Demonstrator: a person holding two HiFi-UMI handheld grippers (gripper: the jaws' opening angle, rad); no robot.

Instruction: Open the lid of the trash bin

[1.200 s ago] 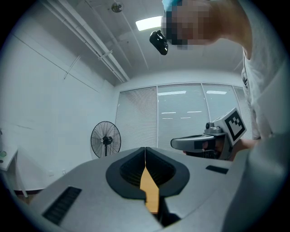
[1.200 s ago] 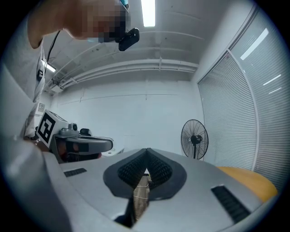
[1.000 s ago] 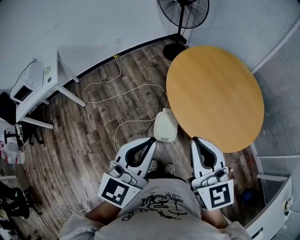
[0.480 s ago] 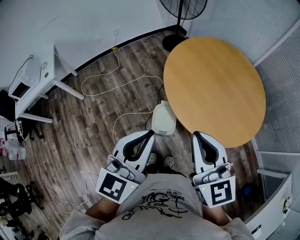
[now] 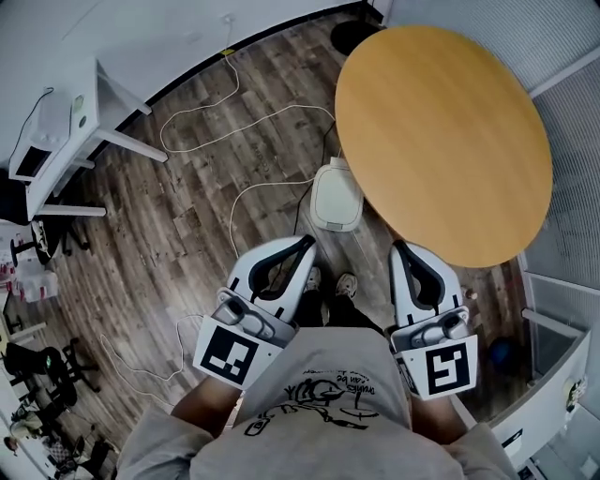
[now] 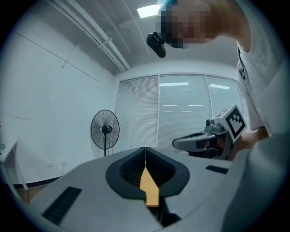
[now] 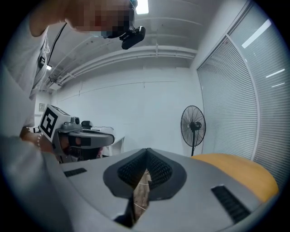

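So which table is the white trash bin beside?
The round orange-brown wooden table; the white trash bin sits at its edge, far from the white desk.

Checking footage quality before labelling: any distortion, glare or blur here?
Head view: fisheye curvature, yet the round tan wooden table and white lidded trash bin look sharp. Left gripper view: dark circular vignette, white ceiling light panel blown out. Right gripper view: same vignette.

Head view looks steeply down; both gripper views face level outward, sharing the fan [image 6: 104, 129].
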